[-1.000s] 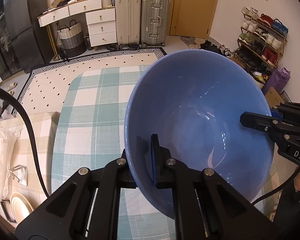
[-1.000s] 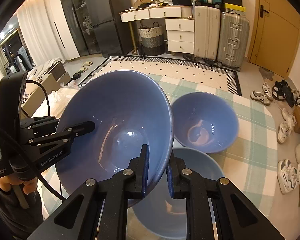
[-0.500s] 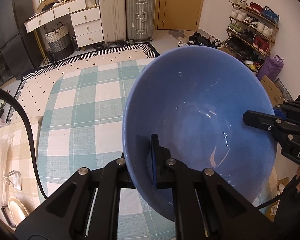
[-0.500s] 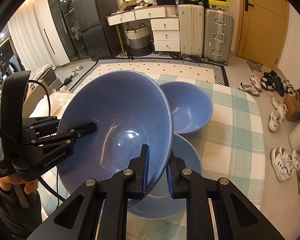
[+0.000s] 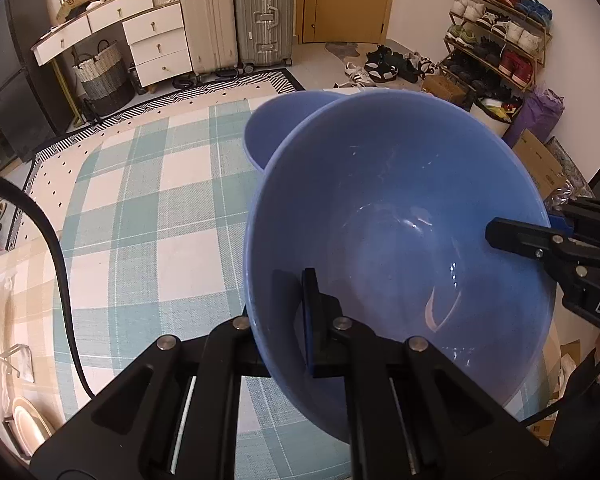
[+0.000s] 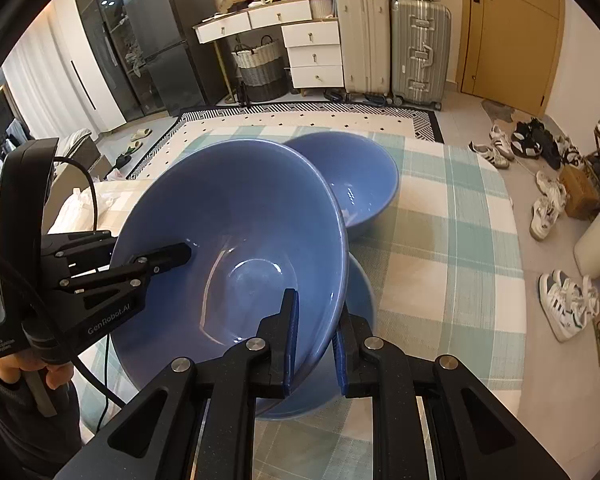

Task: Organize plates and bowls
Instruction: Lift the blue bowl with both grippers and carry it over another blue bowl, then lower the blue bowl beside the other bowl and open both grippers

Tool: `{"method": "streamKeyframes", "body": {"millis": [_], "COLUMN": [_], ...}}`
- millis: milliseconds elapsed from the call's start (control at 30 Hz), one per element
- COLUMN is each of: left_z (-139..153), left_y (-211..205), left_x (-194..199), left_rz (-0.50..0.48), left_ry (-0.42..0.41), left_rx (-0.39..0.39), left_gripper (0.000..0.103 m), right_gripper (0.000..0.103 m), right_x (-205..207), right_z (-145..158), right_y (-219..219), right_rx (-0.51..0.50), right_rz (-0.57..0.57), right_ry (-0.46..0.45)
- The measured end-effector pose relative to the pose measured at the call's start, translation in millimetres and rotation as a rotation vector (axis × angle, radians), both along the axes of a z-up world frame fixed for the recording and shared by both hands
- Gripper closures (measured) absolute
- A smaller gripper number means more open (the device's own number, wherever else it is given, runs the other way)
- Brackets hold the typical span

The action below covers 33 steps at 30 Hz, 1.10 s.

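Left wrist view: left gripper (image 5: 278,320) clamped on large blue bowl (image 5: 400,240) rim, above checked tablecloth (image 5: 140,220); second bowl (image 5: 276,128) behind.
Right wrist view: right gripper (image 6: 314,340) clamped on opposite rim; third bowl (image 6: 360,292) beneath.

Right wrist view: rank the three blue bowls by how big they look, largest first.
1. Held bowl, gripped by both grippers; it is nearest the camera, so its lead may be partly apparent.
2. Far bowl on the checked tablecloth.
3. Lower bowl shows least, mostly hidden under the held one; true size unclear.
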<state>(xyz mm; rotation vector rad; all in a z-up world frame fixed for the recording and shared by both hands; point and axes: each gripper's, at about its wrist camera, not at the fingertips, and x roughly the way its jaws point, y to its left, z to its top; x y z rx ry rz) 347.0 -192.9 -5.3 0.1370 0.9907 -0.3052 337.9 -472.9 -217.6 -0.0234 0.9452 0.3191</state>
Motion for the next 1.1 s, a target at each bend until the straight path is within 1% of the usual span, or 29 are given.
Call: {"method": "streamKeyframes", "body": {"millis": [167,367,700,800,867,933,967,1033,1100], "left_z": [-15,-30,-48,-50,-50,-51,-51,-50,-48], "left_y": [-2,-7,-2,-1,-2,-1,-1,0,-1], "left_x": [6,10,20,22,20,21,22,21,20], "left_rz": [-0.009,-0.019,-0.023,-0.027,-0.028,-0.026,-0.024,-0.03,-0.033], "left_ry": [0.018,0.025,0.047,0.052,0.051,0.052,0.053,0.056,0.055], "left_rx": [0.004,0.025,0.02,0.02,0.013,0.012,0.011,-0.003,0.0], "left_gripper": [0.097,0.097,0.097,0.097,0.097,0.096,0.093,0.09,0.086], "right_gripper": [0.087,0.087,0.087,0.086,0.083,0.076,0.071,0.065,0.056], "right_x": [3,8,11,12,13,13,13,12,10], "right_z": [-13,-28,-36,-40,-42,-43,-44,-42,-38], "right_y": [-11,-17,-21,-19,-20,-22,-24,-27,-30], "right_rx": [0.028,0.02,0.021,-0.002,-0.01,-0.001,0.004,0.012,0.028], "right_rz": [-0.009,-0.017,-0.021,-0.03,-0.035,-0.04,-0.042,-0.048,-0.051], "right_ry": [0.025,0.044,0.054,0.055,0.061,0.064,0.061,0.053,0.045]}}
